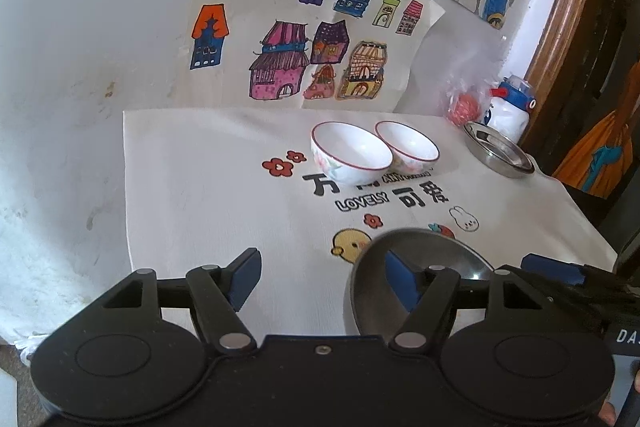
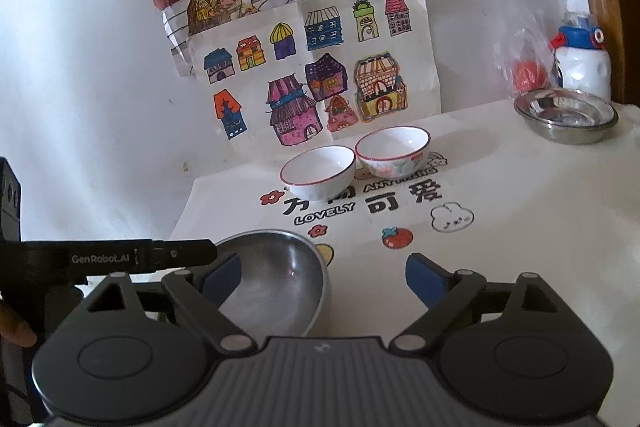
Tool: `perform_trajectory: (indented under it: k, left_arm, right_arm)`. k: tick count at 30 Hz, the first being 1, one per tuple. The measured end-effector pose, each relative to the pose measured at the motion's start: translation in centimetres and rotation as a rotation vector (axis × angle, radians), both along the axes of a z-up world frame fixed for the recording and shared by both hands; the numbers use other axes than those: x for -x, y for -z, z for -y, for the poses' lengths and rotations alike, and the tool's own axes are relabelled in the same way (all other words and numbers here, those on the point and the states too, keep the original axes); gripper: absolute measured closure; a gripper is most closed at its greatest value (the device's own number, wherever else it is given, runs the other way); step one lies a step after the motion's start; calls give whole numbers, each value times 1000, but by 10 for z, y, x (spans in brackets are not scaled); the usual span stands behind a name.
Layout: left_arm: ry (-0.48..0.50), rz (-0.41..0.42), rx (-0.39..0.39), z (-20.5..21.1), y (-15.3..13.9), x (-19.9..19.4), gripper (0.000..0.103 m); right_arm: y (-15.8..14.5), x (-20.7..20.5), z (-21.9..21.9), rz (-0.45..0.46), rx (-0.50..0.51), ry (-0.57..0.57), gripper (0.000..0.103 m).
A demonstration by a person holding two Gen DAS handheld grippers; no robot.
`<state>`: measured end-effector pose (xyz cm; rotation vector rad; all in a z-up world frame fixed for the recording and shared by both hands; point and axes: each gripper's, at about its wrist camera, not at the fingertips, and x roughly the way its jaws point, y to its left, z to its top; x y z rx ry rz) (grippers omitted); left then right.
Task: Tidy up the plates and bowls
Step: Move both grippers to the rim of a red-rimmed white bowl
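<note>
Both tools stood wide, holding nothing: left tool (image 1: 324,275), right tool (image 2: 324,277). A steel bowl (image 2: 276,279) lay on the desk (image 2: 520,227) near them. Two white bowls (image 2: 320,173) sat touching farther back; a steel dish (image 2: 566,117) sat at the far right.

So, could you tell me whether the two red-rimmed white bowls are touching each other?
Cannot tell. In the right wrist view the left bowl and right bowl meet at their rims with no visible gap, but overlap could hide one.
</note>
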<state>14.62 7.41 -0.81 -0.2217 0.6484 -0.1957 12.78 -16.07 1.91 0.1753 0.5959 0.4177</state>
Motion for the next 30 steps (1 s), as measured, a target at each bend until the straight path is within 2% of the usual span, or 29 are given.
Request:
perform_trajectory:
  k: [7, 11, 16, 18, 26, 29, 30]
  left_arm:
    - [-5, 4, 2, -3, -3, -24, 32]
    - [-9, 15, -7, -4, -5, -41, 20]
    - [-7, 23, -15, -6, -6, -68, 18]
    - [-6, 30, -18, -7, -6, -81, 11]
    - [19, 18, -21, -8, -1, -128, 10]
    - [31, 18, -27, -8, 2, -143, 1]
    - [30, 22, -27, -9, 2, -148, 1]
  right_arm:
    - [-5, -19, -1, 10, 21, -7, 7]
    - [-7, -35, 0, 15, 23, -4, 3]
    - [-5, -60, 0, 5, 11, 1, 1]
    - [-5, -71, -2, -1, 7, 3, 1]
    - [0, -113, -11, -46, 2, 0, 1]
    - [3, -124, -16, -68, 3, 2, 1]
    - [4, -128, -18, -77, 0, 0, 1]
